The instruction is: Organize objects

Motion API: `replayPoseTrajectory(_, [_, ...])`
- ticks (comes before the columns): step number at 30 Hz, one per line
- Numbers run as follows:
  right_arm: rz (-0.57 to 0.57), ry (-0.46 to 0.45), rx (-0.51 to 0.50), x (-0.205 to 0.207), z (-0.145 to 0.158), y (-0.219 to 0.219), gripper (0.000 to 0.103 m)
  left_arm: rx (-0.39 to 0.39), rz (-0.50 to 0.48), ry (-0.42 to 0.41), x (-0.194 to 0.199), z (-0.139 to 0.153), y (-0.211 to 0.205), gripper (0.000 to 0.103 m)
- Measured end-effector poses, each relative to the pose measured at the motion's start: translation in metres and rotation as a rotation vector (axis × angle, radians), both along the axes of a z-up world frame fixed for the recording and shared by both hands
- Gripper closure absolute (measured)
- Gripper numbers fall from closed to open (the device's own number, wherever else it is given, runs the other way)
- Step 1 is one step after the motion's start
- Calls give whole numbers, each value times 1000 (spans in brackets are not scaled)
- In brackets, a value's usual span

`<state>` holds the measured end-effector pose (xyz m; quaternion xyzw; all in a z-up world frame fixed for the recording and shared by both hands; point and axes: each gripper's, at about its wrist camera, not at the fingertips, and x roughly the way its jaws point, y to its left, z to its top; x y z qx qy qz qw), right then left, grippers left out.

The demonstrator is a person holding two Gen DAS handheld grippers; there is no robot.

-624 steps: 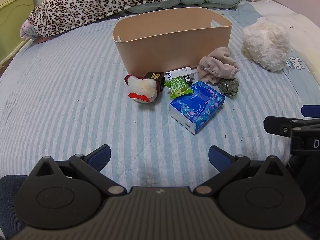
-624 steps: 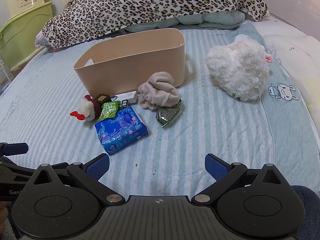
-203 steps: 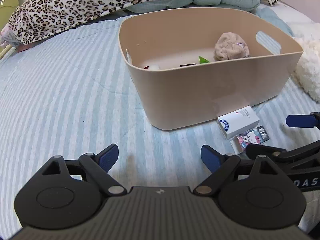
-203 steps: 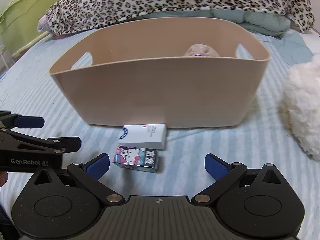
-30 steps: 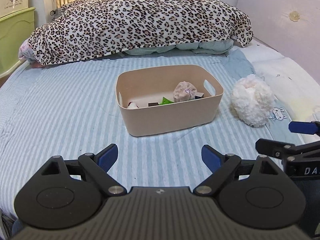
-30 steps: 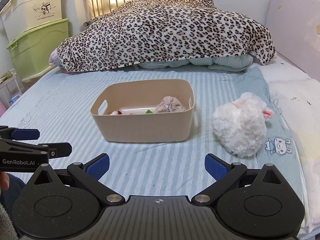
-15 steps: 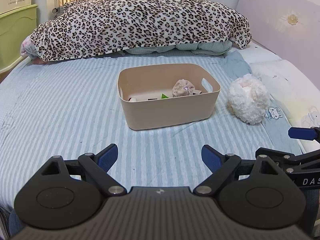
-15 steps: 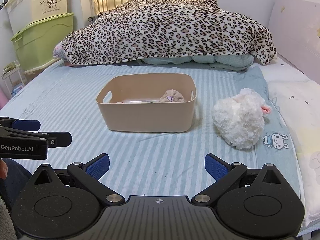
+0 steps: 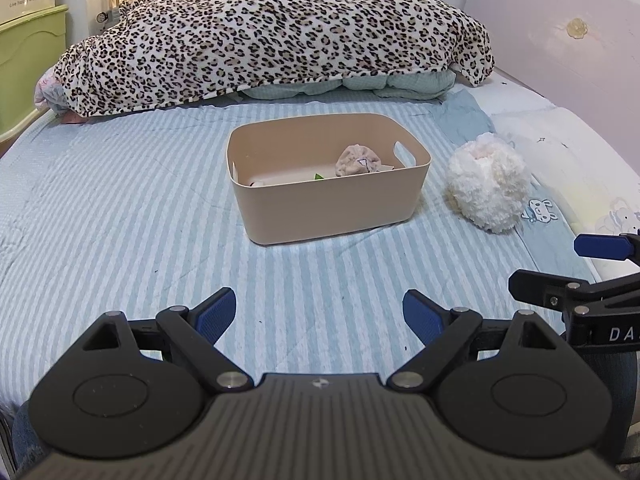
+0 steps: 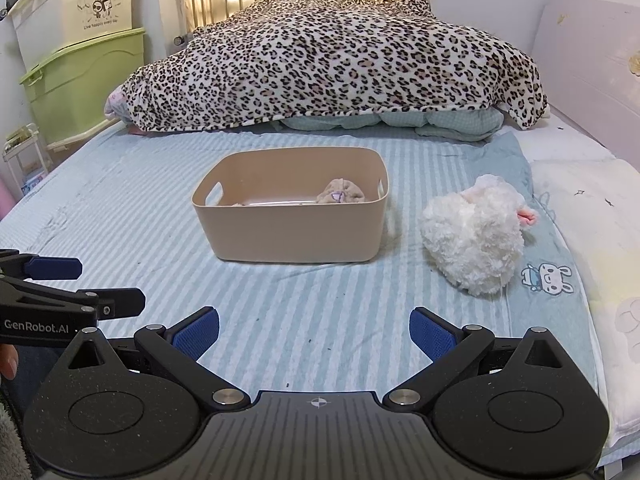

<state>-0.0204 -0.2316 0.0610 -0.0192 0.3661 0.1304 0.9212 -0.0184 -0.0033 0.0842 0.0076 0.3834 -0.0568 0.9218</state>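
A beige bin (image 9: 332, 208) stands on the striped bed in the left wrist view, and it also shows in the right wrist view (image 10: 292, 232). Inside it lie a rolled pink cloth (image 9: 357, 160) (image 10: 344, 193), a green packet tip (image 9: 319, 176) and other small items, mostly hidden by the bin's wall. My left gripper (image 9: 318, 314) is open and empty, well short of the bin. My right gripper (image 10: 314, 330) is open and empty, also well back from the bin.
A white fluffy plush (image 9: 486, 188) (image 10: 476, 236) lies right of the bin. A leopard blanket (image 9: 264, 36) (image 10: 332, 60) is piled at the far side. Stacked storage boxes (image 10: 76, 52) stand at the left. A pale headboard (image 9: 568, 36) runs along the right.
Both grippers have drawn back from the bin and risen, so the bin looks smaller. Earlier the loose items lay on the bed in front of the bin; now they are inside it.
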Motion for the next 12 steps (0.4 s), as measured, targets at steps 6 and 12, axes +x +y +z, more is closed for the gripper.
replayPoseTrajectory(6, [-6, 6, 4, 1, 0, -1, 0, 0, -11, 9, -1, -3, -4, 12])
replayPoseTrajectory(12, [-3, 15, 8, 4, -3, -1, 0, -2, -13, 11, 0, -3, -4, 12])
